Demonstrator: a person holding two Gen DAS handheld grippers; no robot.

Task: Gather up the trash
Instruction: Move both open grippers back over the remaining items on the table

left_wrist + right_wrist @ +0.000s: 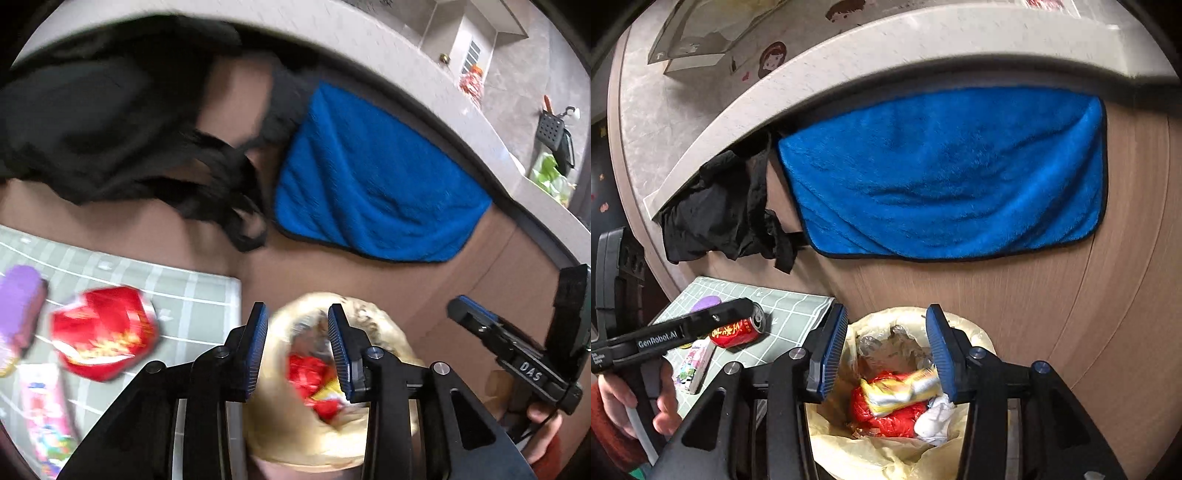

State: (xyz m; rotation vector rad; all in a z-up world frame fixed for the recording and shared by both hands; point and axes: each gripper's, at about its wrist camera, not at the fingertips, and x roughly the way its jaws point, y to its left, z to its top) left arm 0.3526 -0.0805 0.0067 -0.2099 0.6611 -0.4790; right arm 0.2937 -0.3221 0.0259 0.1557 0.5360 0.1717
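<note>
My right gripper (886, 350) hangs over the mouth of the bin (975, 334), its blue-padded fingers (831, 354) spread wide with nothing between them. My left gripper (297, 349) is over the same bin (399, 354), its fingers (255, 350) parted too and empty; that view is smeared with motion.

The next catch, as I judge it, is the red can (738, 328) lying on its side on the checked mat (790, 306), left of the bin and just past my left gripper's body. It is round and slick, so I would come down across its barrel, not its ends, and close squarely so it does not roll or squirt out. The can looks dented, with gold lettering and its open top toward the bin.

Near it lie a small pink-printed carton (694, 363) and a purple thing (707, 302), too blurred to name. Inside the bin's yellowish liner sit a red wrapper (886, 417), a yellow packet (897, 391) and crumpled white paper (934, 421). Farther off, a blue towel (945, 173) and a black cloth (716, 214) hang against the cabinet front.
</note>
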